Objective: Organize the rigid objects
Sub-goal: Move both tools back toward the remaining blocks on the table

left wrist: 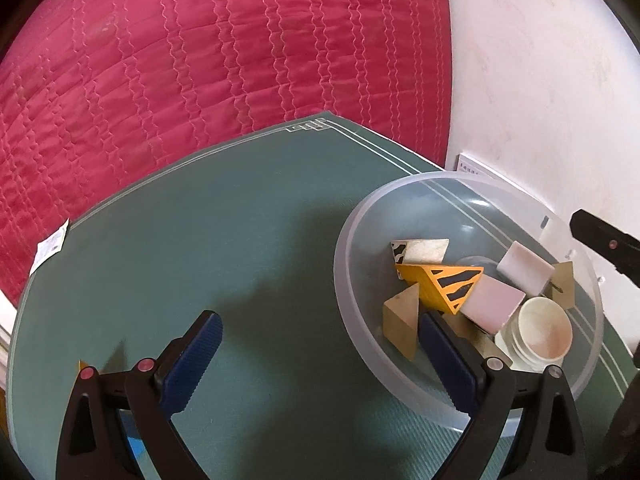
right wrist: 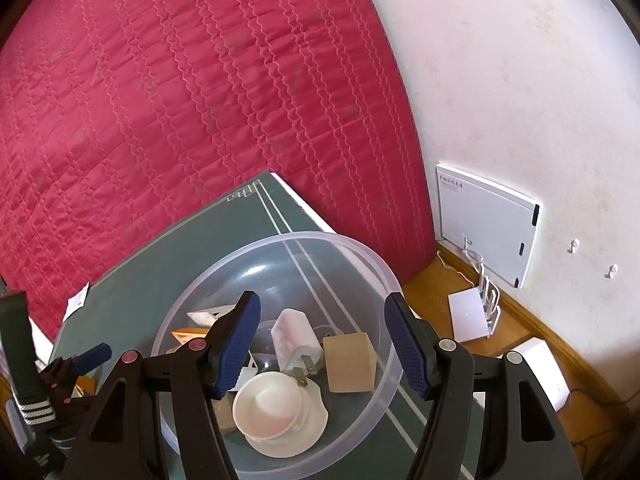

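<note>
Clear bowl [left wrist: 360, 216] of blocks sits lower right near the green mat [left wrist: 200, 240] edge. Left gripper [left wrist: 320, 356] and right gripper [right wrist: 322, 340] gape wide, both empty; bare mat fills the left.

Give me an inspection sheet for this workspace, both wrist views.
Surface: green mat, mostly bare in the left view.
Job's things: clear bowl on the mat holds a wooden cube, orange striped block, pink block, wooden wedge, plug adapter and white dishes.
Clutter: paper tag at the mat's edge.
Grippers: left gripper open over the mat, empty; right gripper open above the bowl, empty.
Cables: white cable below the wall box.
Surroundings: red quilt, white wall, wooden floor.
</note>
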Demonstrator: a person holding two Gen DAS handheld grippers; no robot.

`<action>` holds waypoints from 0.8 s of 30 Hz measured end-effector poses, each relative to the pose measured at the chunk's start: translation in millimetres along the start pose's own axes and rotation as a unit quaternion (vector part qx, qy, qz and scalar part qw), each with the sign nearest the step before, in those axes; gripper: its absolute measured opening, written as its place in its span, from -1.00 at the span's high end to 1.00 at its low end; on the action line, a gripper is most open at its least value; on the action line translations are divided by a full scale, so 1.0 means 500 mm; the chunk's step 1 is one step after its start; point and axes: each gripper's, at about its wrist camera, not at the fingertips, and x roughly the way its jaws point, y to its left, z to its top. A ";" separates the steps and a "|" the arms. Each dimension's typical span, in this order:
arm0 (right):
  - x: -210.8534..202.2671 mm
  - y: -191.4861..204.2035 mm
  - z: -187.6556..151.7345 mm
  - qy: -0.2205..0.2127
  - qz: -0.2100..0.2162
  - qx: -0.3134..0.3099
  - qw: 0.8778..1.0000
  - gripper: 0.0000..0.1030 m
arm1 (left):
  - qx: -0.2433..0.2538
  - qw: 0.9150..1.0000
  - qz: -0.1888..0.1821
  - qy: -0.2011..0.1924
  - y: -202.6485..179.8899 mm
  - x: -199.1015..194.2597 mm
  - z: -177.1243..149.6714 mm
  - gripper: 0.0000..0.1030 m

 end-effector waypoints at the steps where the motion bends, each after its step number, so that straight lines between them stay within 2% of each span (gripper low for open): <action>1: 0.000 0.000 0.000 0.000 0.000 -0.001 1.000 -0.28 | -0.002 1.000 -0.001 -0.001 0.001 -0.002 -0.001 -0.96; 8: 0.002 0.008 -0.005 0.001 0.010 -0.012 1.000 -0.37 | -0.015 1.000 -0.014 -0.006 0.008 -0.023 -0.014 -0.98; 13: 0.000 0.022 -0.013 -0.002 0.023 -0.027 0.999 -0.41 | -0.018 1.000 -0.007 -0.017 0.020 -0.043 -0.026 -0.98; 19: -0.011 0.044 -0.026 -0.013 0.054 -0.053 0.997 -0.65 | -0.026 0.999 -0.001 -0.025 0.048 -0.066 -0.043 -0.98; 22: -0.014 0.055 -0.033 -0.017 0.059 -0.066 0.996 -0.68 | -0.037 0.999 0.000 -0.025 0.069 -0.072 -0.050 -0.98; 24: -0.014 0.063 -0.038 -0.022 0.056 -0.081 0.995 -0.80 | -0.043 0.999 0.001 -0.023 0.082 -0.075 -0.057 -0.98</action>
